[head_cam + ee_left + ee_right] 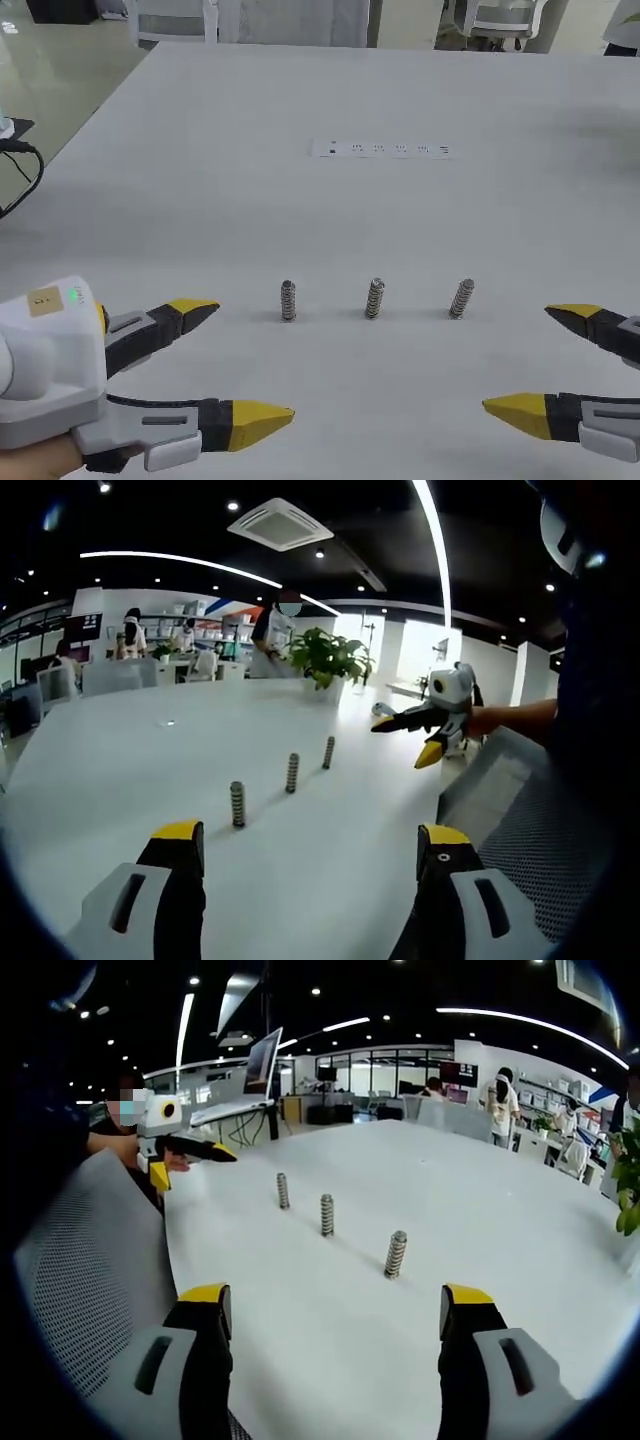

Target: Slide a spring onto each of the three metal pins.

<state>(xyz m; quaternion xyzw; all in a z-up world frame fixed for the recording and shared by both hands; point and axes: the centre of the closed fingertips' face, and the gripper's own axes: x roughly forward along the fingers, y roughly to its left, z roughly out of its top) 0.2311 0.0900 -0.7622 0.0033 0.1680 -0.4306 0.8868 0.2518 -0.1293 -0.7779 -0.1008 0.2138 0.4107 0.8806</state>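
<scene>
Three upright pins stand in a row on the white table, each with a spring around it: left [288,300], middle [375,298] and right [461,298]. In the left gripper view they run from the nearest spring [238,804] past the middle one [292,772] to the farthest [328,752]. In the right gripper view the nearest spring [396,1254] comes first, then the middle [326,1215] and the farthest [282,1190]. My left gripper [245,362] is open at the lower left, empty. My right gripper [520,360] is open at the lower right, empty.
A flush socket strip [380,150] lies in the table further back. Black cables [20,165] hang off the left edge. Chairs [175,18] stand beyond the far edge. A potted plant [325,660] and several people stand in the office background.
</scene>
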